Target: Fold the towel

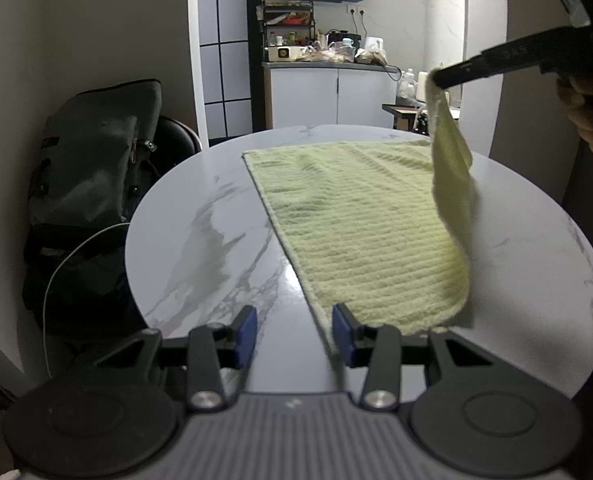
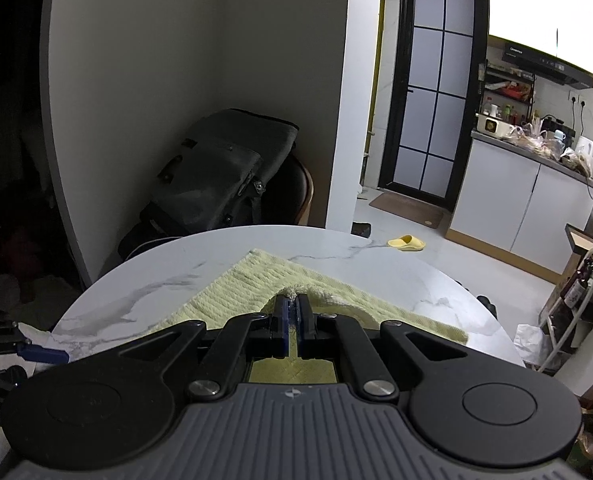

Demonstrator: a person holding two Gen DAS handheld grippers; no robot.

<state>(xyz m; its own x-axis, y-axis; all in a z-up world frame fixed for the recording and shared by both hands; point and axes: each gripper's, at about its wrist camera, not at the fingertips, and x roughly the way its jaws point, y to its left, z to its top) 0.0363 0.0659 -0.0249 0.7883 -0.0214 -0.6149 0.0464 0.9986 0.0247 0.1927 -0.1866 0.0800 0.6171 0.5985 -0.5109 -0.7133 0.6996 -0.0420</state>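
In the left wrist view the near end of the towel [image 1: 360,216] runs under the left gripper [image 1: 294,334] body, so its near corner is hidden. The right gripper [image 1: 440,80] is cut off by the right edge, and the hand [image 1: 592,116] holding it shows only in part. In the right wrist view the pinched towel corner [image 2: 294,292] is mostly covered by the fingers [image 2: 281,320]. The worktop [image 2: 144,292] near edge lies behind the gripper body. Items on the kitchen counter [image 1: 328,65] are too small to tell, perhaps jars and bags.
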